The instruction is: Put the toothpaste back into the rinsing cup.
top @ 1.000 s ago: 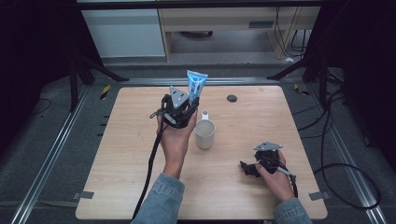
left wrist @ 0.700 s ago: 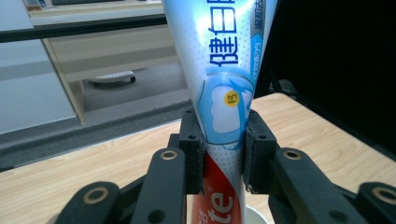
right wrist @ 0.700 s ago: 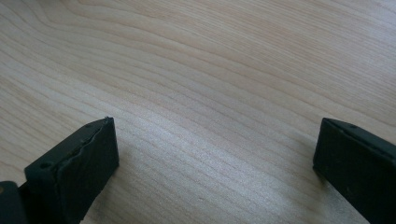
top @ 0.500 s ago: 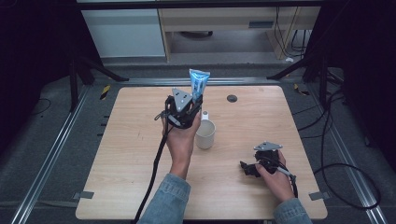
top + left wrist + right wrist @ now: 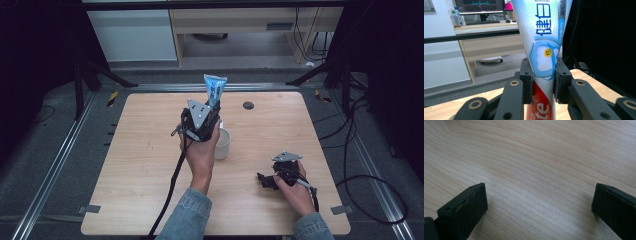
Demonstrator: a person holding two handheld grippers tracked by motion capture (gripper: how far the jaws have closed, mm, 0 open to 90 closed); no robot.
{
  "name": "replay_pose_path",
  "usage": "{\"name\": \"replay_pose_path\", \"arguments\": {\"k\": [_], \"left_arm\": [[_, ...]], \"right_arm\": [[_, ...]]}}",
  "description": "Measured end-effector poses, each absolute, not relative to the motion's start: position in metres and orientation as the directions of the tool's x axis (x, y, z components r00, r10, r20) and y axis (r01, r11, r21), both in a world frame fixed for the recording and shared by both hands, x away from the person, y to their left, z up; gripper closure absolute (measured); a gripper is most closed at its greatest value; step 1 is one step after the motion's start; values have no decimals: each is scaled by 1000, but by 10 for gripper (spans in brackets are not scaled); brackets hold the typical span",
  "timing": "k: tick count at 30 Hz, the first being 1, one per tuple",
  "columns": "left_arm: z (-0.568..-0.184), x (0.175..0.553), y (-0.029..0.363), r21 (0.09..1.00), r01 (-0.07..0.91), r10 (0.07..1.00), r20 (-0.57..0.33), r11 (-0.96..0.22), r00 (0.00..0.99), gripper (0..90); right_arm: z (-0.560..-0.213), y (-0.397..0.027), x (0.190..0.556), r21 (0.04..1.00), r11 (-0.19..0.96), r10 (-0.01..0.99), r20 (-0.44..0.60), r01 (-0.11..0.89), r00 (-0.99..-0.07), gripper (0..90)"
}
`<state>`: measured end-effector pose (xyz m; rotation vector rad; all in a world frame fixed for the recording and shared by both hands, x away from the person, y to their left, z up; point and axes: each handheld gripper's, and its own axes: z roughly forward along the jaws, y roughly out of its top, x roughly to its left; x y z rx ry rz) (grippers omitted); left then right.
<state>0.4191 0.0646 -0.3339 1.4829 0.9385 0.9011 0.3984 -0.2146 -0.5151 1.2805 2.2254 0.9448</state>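
A blue, white and red toothpaste tube (image 5: 215, 88) stands upright, crimped end up, in my left gripper (image 5: 209, 114), which is shut on it. The left gripper view has the tube (image 5: 543, 50) pinched between the two black pads (image 5: 527, 80), its red lower part running down out of sight. A white cup (image 5: 222, 143) stands on the wooden table (image 5: 140, 165) just below and right of that gripper; the tube's lower end is above it, hidden by the hand. My right gripper (image 5: 264, 180) rests low at the table's front right, open, with bare wood between its jaws (image 5: 539, 202).
A small dark round disc (image 5: 248, 105) lies near the table's far edge. Black cables trail from both grippers. Metal rails run along both sides of the table, and a white cabinet and shelf stand beyond it.
My left gripper has carried the tube to the right and a little nearer, from beside the cup to over it. The right gripper has stayed still.
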Motion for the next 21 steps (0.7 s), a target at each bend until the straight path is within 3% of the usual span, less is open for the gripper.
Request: {"name": "replay_pose_path", "arguments": {"k": [21], "left_arm": [[-347, 422, 68, 998, 55, 905, 2, -28, 426, 726]], "right_arm": [[-515, -215, 398, 724, 351, 867, -12, 594, -498, 4]]}}
